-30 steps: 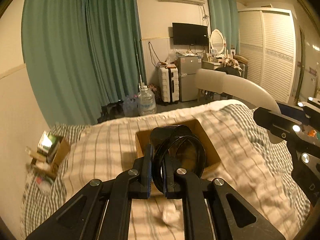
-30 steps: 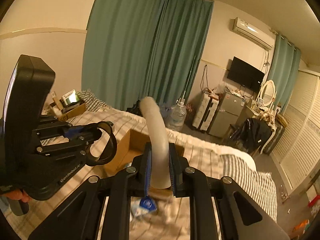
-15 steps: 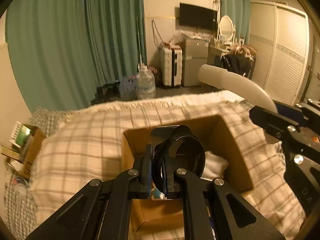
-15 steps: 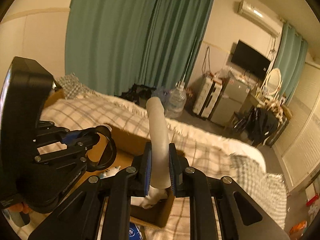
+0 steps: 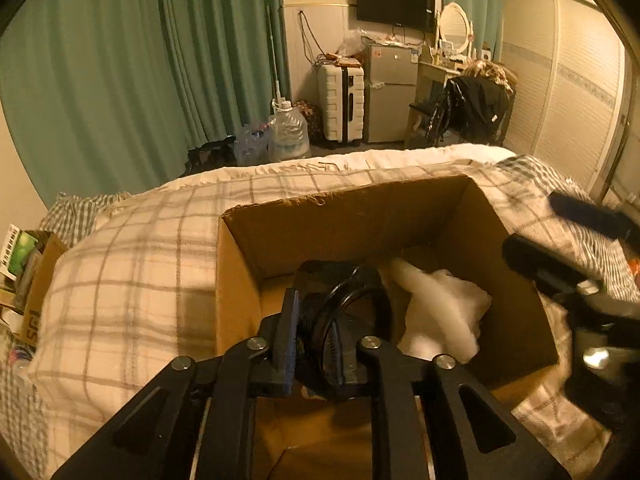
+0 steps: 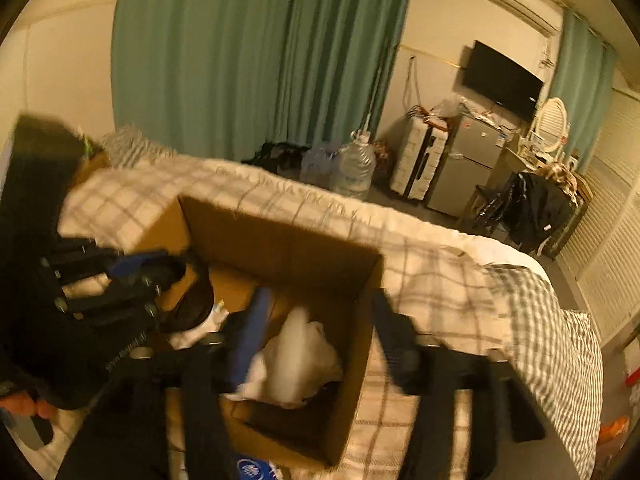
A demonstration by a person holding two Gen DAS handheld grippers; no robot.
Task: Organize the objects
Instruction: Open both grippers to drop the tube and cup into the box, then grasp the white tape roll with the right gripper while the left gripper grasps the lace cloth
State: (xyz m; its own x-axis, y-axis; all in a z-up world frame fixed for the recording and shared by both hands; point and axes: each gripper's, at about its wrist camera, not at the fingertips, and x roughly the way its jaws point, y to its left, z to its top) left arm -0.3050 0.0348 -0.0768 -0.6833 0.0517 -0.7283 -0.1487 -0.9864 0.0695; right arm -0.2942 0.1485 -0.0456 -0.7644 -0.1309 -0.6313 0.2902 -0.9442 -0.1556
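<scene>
Left wrist view: left gripper over cardboard box on plaid bed, jaws opening around black ring; right gripper jaws opening, white tube dropped inside; best release fully, then lift straight up clear of box walls.

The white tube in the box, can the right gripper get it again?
Probably yes. The white tube lies in the open cardboard box, right in front of the right gripper, whose jaws are opening with nothing between them. Only soft white stuff sits beside it. The left gripper is off to the side.
</scene>
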